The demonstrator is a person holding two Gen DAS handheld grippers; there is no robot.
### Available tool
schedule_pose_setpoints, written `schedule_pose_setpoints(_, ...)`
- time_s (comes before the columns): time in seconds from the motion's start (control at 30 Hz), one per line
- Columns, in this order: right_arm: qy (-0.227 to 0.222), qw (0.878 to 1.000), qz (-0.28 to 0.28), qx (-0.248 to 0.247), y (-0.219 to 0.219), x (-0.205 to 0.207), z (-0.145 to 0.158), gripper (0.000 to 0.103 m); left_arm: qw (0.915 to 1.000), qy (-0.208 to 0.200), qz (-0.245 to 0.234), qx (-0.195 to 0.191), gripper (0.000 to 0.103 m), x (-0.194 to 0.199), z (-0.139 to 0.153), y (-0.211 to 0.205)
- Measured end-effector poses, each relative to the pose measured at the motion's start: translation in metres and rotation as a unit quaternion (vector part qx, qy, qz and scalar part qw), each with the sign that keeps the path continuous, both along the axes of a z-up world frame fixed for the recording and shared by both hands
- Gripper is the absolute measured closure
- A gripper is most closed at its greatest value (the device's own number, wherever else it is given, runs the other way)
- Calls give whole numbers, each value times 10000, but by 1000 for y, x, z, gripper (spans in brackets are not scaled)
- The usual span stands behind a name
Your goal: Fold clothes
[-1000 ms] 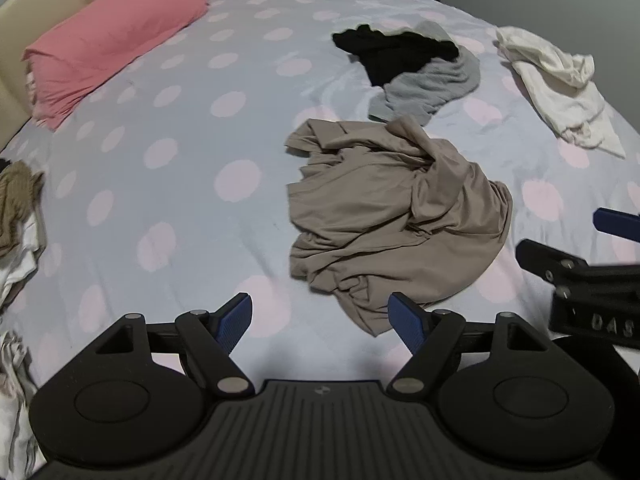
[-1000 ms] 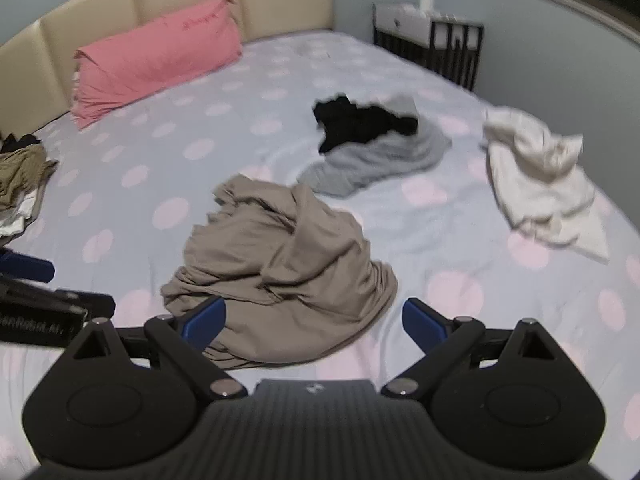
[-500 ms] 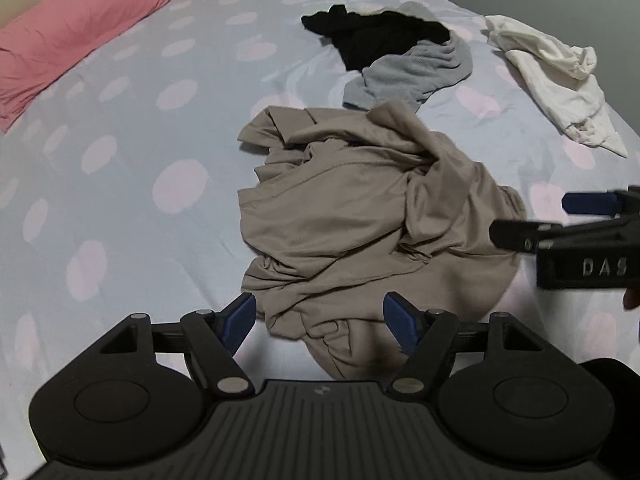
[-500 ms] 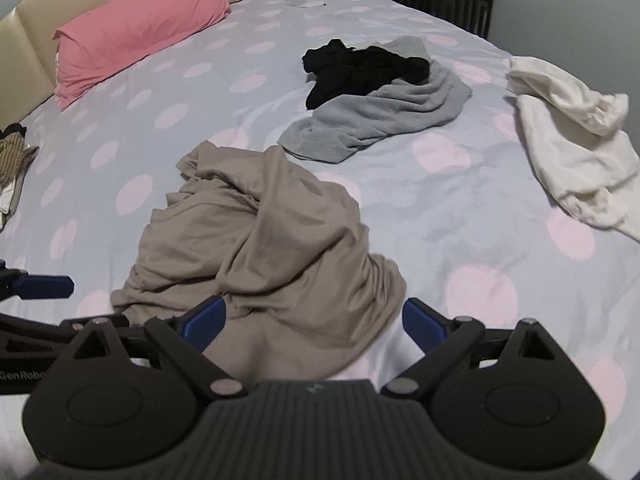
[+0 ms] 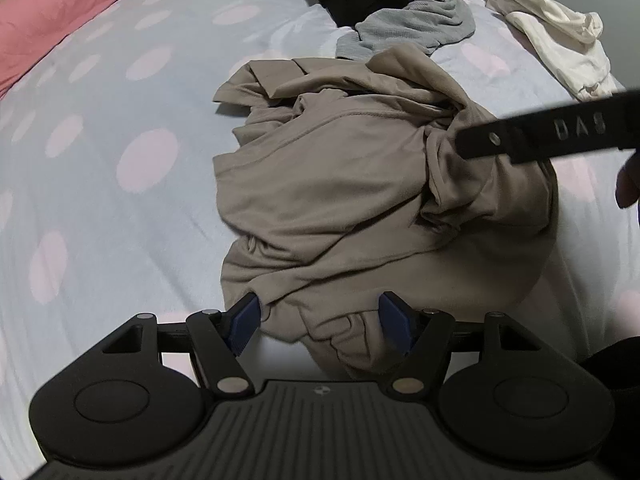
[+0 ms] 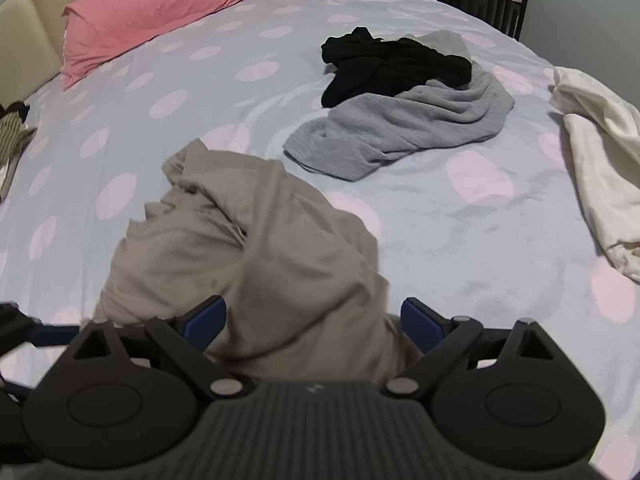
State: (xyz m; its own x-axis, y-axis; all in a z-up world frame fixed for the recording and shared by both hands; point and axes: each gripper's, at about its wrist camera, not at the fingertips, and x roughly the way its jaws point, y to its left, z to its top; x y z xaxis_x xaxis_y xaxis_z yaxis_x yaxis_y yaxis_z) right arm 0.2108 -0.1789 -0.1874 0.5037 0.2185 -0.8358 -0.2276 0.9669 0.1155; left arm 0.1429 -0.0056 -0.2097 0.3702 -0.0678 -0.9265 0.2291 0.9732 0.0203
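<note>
Two open grippers: left gripper (image 5: 319, 318), right gripper (image 6: 313, 320) straddle crumpled, soft taupe garment (image 5: 360, 184).

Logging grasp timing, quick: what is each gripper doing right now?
Left gripper: open, straddling the beige garment edge.
Right gripper: open, over the same garment.

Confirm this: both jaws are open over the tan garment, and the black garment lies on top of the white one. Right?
Not quite. In the right wrist view, the black garment lies on the grey one, not the white one. The rest holds: both jaws open over the tan garment.
</note>
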Motion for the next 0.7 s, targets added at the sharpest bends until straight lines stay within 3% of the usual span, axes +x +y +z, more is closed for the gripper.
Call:
schedule_pose_setpoints(0.1,-20,9999,63,154,9,6,-1,11,9999,75,25,65,44,7,-4,-1)
schedule_pose_setpoints(0.17,119,9997,120,167,15,11,-6,35,9999,120,64,54,48,9,-4,-1)
schedule_pose_setpoints(0.2,214,9996,121,158,18,13,-10,42,9999,141,86,38,51,10,-4,-1)
schedule_pose_setpoints(0.27,336,9991,103,231,17,16,-14,71,9998,182,129,7,58,11,-4,-1)
schedule_pose_setpoints(0.37,319,9989,204,259,12,15,-13,96,9995,244,194,-39,82,14,-4,-1)
schedule_pose_setpoints(0.4,307,9989,248,249,10,14,-13,96,9995,237,220,-42,92,14,-2,0)
schedule_pose_setpoints(0.47,299,9988,316,237,5,13,-10,98,9993,144,305,-145,97,13,7,3)
schedule_pose_setpoints(0.6,116,9989,376,237,-3,13,12,98,9968,17,542,-583,99,14,35,25)
schedule_pose_setpoints(0.7,-161,9984,419,348,-6,11,39,98,9960,-266,609,-600,99,11,69,46)
